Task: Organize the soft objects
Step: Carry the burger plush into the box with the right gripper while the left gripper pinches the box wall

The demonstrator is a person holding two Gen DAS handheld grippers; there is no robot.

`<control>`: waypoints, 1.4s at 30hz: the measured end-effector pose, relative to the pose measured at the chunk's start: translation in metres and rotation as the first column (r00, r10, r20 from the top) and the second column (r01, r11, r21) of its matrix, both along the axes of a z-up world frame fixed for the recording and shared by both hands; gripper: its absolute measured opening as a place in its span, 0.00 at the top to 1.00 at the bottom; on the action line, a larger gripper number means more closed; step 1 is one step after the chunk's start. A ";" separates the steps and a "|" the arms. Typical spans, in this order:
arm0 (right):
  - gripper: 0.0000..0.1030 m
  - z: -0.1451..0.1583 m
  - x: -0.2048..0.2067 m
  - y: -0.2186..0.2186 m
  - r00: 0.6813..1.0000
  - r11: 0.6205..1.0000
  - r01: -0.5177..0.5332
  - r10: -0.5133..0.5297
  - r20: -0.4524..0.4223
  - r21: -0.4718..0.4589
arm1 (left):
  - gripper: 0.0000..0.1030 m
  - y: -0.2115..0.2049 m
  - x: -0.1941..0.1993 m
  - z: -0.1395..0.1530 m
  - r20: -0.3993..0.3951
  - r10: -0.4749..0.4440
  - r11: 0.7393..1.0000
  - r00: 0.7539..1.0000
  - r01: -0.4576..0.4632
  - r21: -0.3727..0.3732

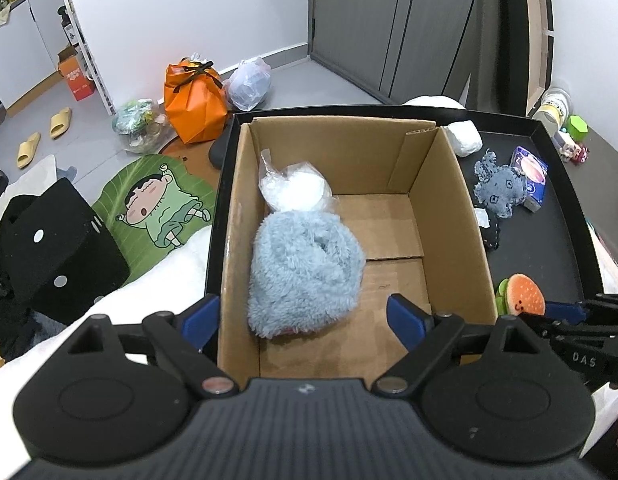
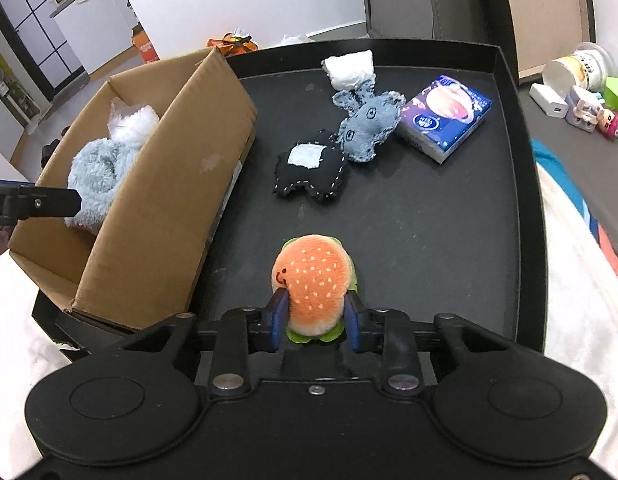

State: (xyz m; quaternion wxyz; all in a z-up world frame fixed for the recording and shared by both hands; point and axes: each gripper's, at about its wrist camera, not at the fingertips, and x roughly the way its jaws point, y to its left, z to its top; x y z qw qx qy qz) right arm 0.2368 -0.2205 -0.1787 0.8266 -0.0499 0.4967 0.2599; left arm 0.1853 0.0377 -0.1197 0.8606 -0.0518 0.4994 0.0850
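Note:
A cardboard box (image 1: 449, 184) (image 2: 181, 168) stands on the left of a black tray (image 2: 449, 220). In it lie a fluffy light-blue plush (image 1: 305, 272) (image 2: 101, 168) and a clear bag of white stuffing (image 1: 295, 188) (image 2: 131, 122). My left gripper (image 1: 305, 320) is open over the box's near end, around the blue plush without holding it. My right gripper (image 2: 316, 320) is shut on a burger plush (image 2: 315, 280) (image 1: 523, 294) at the tray's front. A black stitched plush (image 2: 313, 172), a grey denim plush (image 2: 367, 126) (image 1: 501, 190) and a white soft bundle (image 2: 349, 68) (image 1: 463, 138) lie on the tray.
A blue tissue pack (image 2: 445, 116) (image 1: 531, 178) lies at the tray's back right. Small toys and a cup (image 2: 581, 72) sit beyond the tray's right rim. An orange bag (image 1: 195, 100), plastic bags and slippers (image 1: 45, 136) are on the floor to the left.

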 end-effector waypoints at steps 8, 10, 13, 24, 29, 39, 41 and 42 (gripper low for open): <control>0.80 0.010 0.003 -0.003 1.000 1.000 0.016 -0.016 0.023 0.002 | 0.14 0.003 -0.003 0.001 0.010 -0.005 1.000 1.000 0.005 -0.015; 0.80 0.014 0.004 -0.003 0.999 1.000 0.023 -0.023 0.032 0.004 | 0.14 0.003 -0.004 0.001 0.009 -0.011 1.000 1.000 0.011 -0.014; 0.80 0.021 0.005 -0.004 0.998 0.999 0.035 -0.035 0.052 0.004 | 0.14 0.005 -0.006 0.002 0.011 -0.016 1.000 1.000 0.016 -0.023; 0.80 0.052 0.006 0.004 0.989 0.999 0.036 -0.040 0.142 0.029 | 0.14 0.013 -0.016 0.009 0.054 -0.003 0.999 0.999 0.005 -0.035; 0.80 0.068 0.006 0.011 0.983 0.999 0.027 -0.035 0.179 0.045 | 0.15 0.016 -0.020 0.012 0.080 0.002 0.999 0.997 0.001 -0.038; 0.80 0.091 0.007 0.043 0.974 0.998 -0.018 0.004 0.225 0.063 | 0.32 0.027 -0.030 0.009 0.132 0.018 0.999 0.991 -0.011 -0.053; 0.79 0.093 0.008 0.050 0.973 0.998 -0.025 0.009 0.229 0.066 | 0.39 0.031 -0.030 0.006 0.127 0.027 0.997 0.992 -0.018 -0.071; 0.79 0.094 0.008 0.054 0.973 0.997 -0.030 0.013 0.231 0.067 | 0.41 0.033 -0.031 0.004 0.125 0.029 0.997 0.992 -0.019 -0.077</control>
